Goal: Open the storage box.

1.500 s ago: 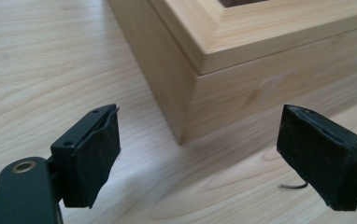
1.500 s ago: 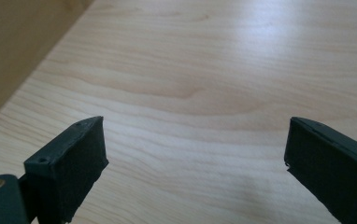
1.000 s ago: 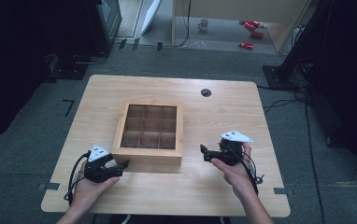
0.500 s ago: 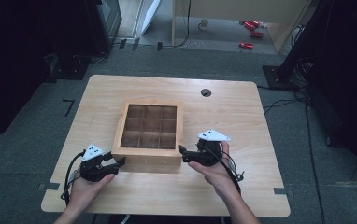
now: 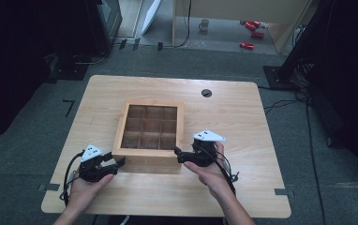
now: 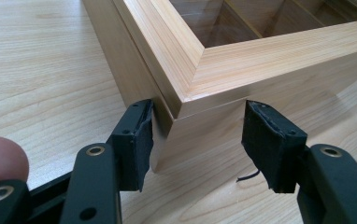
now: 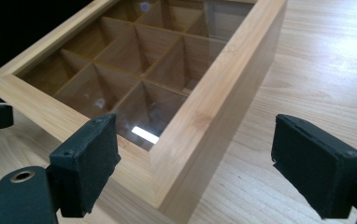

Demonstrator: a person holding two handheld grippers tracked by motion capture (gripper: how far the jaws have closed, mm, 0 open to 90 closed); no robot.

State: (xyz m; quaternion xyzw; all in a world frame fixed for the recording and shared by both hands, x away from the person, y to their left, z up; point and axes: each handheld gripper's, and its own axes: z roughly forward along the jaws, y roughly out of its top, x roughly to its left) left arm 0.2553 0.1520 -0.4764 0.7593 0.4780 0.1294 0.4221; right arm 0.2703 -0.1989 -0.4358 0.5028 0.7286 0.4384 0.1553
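1. Light wood is the material of the divided box (image 5: 150, 132), which has a glass lid over nine compartments and stands near the middle of the wooden table (image 5: 233, 117).
2. The left gripper (image 5: 114, 164) is at the near left corner of the box. Its jaws have just been closing, with the corner between them.
3. In the left gripper view the left pad (image 6: 139, 140) touches the side wall of the box (image 6: 223, 60), while the right pad (image 6: 267, 144) is just beside the near wall; I cannot tell if it presses.
4. The right gripper (image 5: 179, 154) is at the near right corner. Its jaws stand wide apart.
5. In the right gripper view the box corner (image 7: 200, 135) lies between the pads, and neither pad touches the wood.
6. Both hands rest near the near edge of the table.
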